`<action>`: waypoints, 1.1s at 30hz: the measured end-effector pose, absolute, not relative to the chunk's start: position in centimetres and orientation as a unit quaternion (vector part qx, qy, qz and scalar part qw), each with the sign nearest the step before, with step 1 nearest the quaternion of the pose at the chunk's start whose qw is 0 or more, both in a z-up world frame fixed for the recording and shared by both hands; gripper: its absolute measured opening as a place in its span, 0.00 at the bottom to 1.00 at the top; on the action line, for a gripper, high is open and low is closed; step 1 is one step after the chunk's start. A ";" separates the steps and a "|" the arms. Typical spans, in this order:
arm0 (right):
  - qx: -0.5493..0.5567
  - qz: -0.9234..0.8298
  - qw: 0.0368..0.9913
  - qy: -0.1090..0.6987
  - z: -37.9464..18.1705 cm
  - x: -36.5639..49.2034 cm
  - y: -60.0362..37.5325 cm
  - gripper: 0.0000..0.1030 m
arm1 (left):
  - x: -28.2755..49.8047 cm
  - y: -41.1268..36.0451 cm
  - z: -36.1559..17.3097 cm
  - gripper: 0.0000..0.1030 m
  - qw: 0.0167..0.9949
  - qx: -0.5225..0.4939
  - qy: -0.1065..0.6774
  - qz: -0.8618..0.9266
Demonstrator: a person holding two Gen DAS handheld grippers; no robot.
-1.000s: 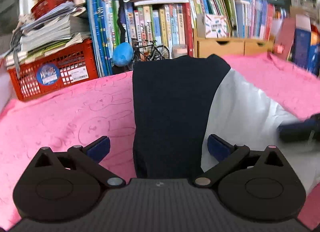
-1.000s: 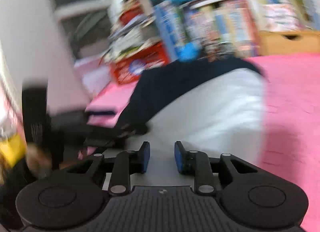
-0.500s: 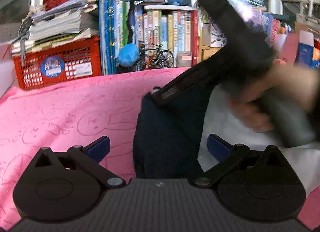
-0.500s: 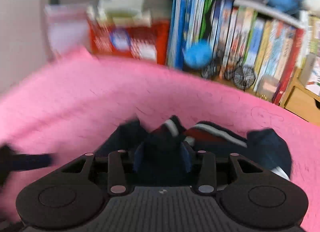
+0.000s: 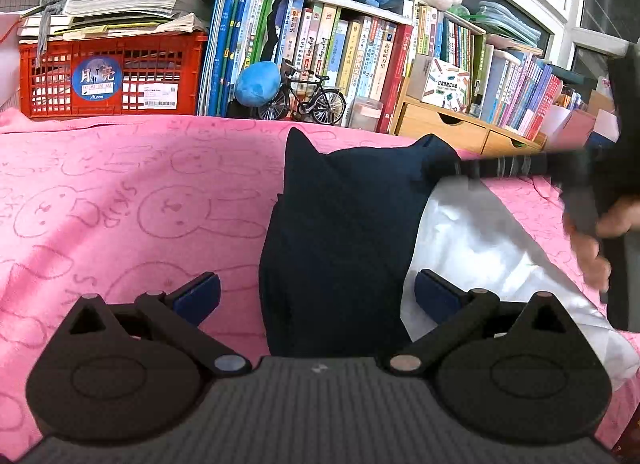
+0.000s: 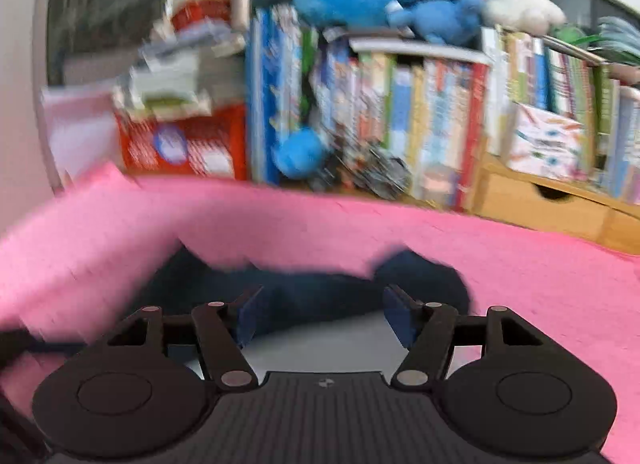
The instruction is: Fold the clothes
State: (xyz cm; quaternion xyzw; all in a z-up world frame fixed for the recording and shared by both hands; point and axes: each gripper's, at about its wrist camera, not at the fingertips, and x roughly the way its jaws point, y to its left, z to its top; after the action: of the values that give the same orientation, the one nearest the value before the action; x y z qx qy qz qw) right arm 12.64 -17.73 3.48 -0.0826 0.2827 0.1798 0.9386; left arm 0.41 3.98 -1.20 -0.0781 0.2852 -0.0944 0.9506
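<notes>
1. Pink bunny-print cloth (image 5: 140,191) covers the counter, crowded bookshelf (image 5: 360,51) behind.
2. Navy-and-white folded fabric garment (image 5: 340,232) lies mid-cloth.
3. Left hand-held gripper (image 5: 316,296) wide open, straddling the garment's near edge, gripping nothing.
4. Right hand-held gripper (image 6: 324,318) opening above garment, pads clear.

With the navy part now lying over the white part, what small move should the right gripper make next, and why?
Probably draw the right gripper back clear of the navy-and-white garment. Its jaws are opening and the pads no longer press the navy cloth that lies between them on the pink bunny-print blanket, so the fold looks released. The left gripper is open, holding nothing.
</notes>
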 end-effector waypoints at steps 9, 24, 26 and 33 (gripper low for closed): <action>0.013 0.134 0.953 0.273 1.6 17.6 -21.0 0.82 | 0.5 3.9 -1.2 1.00 0.951 -0.081 0.285 -0.088; 0.015 0.027 0.955 0.294 3.3 22.6 -19.9 0.12 | 0.5 3.5 -1.2 1.00 0.954 -0.069 0.280 -0.081; 0.062 0.024 0.969 0.238 4.9 21.5 -21.3 0.06 | 0.5 3.7 -1.3 1.00 0.954 -0.073 0.281 -0.082; 0.105 0.203 0.941 0.251 7.8 14.1 -22.6 0.19 | 0.6 4.1 -1.4 1.00 0.952 -0.085 0.280 -0.086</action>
State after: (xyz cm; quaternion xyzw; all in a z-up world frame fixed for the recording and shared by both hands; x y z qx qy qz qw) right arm 14.10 -22.59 7.82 0.1048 0.2510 0.2029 0.9407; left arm 0.56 4.10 -1.42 -0.0851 0.2802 -0.0858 0.9523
